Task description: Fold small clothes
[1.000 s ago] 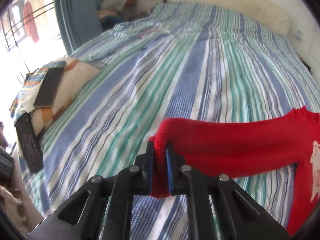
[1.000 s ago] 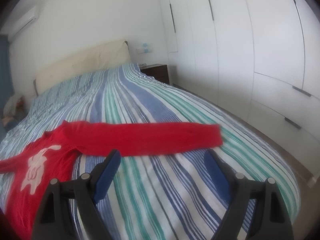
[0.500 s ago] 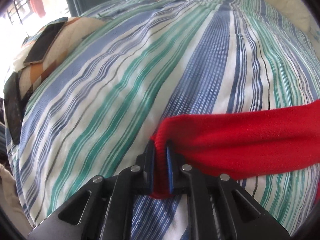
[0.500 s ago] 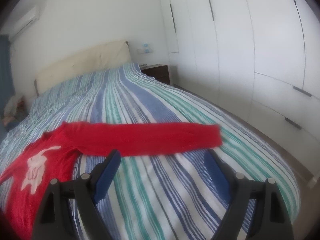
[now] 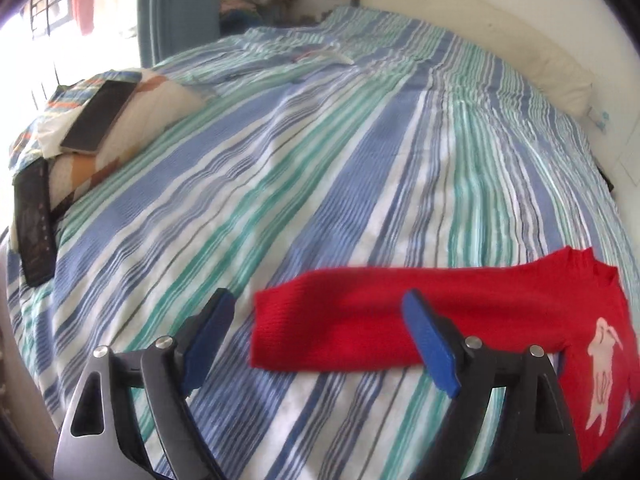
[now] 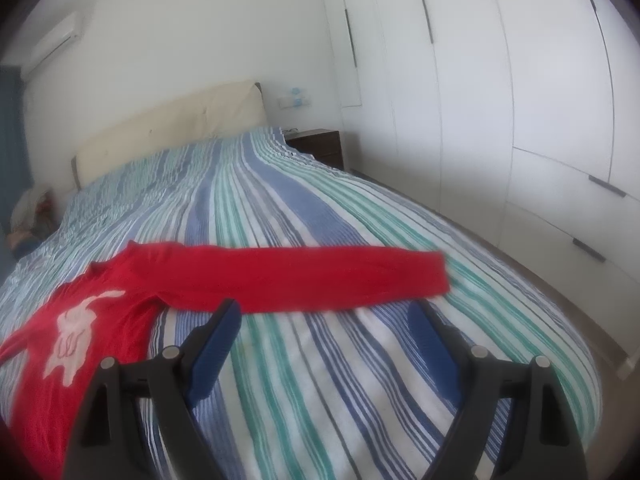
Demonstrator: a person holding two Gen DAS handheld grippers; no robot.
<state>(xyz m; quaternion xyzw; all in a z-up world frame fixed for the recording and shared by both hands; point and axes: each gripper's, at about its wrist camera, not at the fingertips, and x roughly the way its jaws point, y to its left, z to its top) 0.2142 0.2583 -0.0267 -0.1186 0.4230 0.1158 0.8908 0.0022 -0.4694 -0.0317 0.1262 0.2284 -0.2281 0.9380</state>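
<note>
A small red sweater (image 5: 472,312) with a white animal print lies flat on the striped bedspread (image 5: 320,160). One sleeve stretches out to the left in the left wrist view, its cuff just beyond my left gripper (image 5: 320,340). That gripper is open and empty, hovering above the sleeve. In the right wrist view the sweater (image 6: 120,312) lies at the left with its other sleeve (image 6: 320,276) stretched to the right. My right gripper (image 6: 324,344) is open and empty, just short of that sleeve.
A cushion (image 5: 116,128) with a dark phone (image 5: 100,114) on it and a dark remote (image 5: 34,216) sit at the bed's left edge. A headboard (image 6: 168,132), a nightstand (image 6: 320,148) and white wardrobe doors (image 6: 520,100) are on the right.
My left gripper was shut on the sleeve cuff; it has opened, let the cuff drop onto the bed and drawn back. The right gripper has hardly moved.
</note>
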